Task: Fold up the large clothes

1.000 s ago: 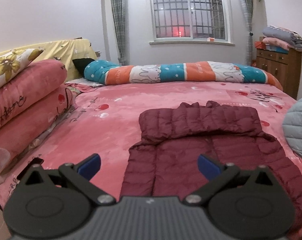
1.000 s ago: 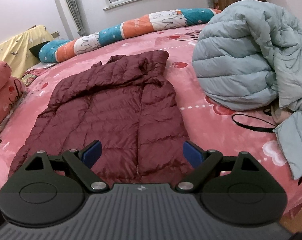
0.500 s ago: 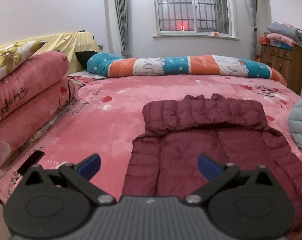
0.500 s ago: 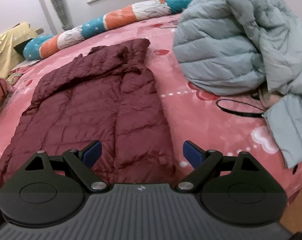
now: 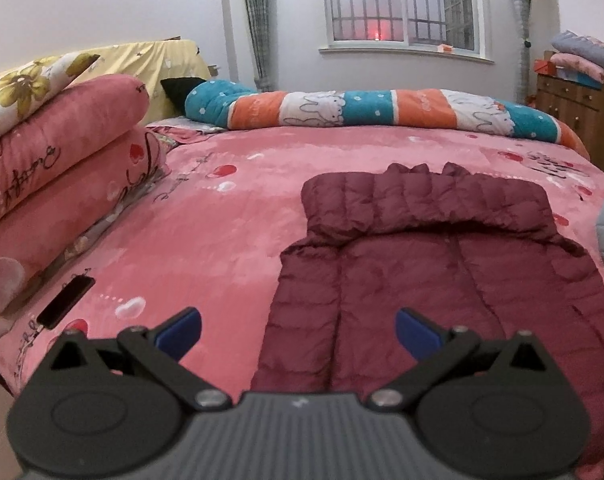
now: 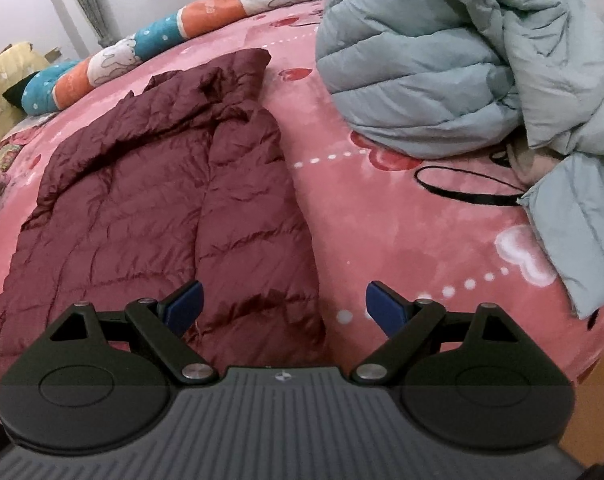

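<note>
Both the left tongs (image 5: 297,330) and right tongs (image 6: 281,306) have drawn nearer the maroon puffer jacket (image 6: 149,208) lying flat on the pink bed (image 5: 205,240), gaping wide and empty over its hem corners, so folding looks imminent.

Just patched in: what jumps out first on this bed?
The maroon puffer jacket lies spread flat mid-bed, hood toward the window. A crumpled pale-blue coat is heaped to its right. Both grippers, left and right, hover open at the jacket's near hem.
</note>
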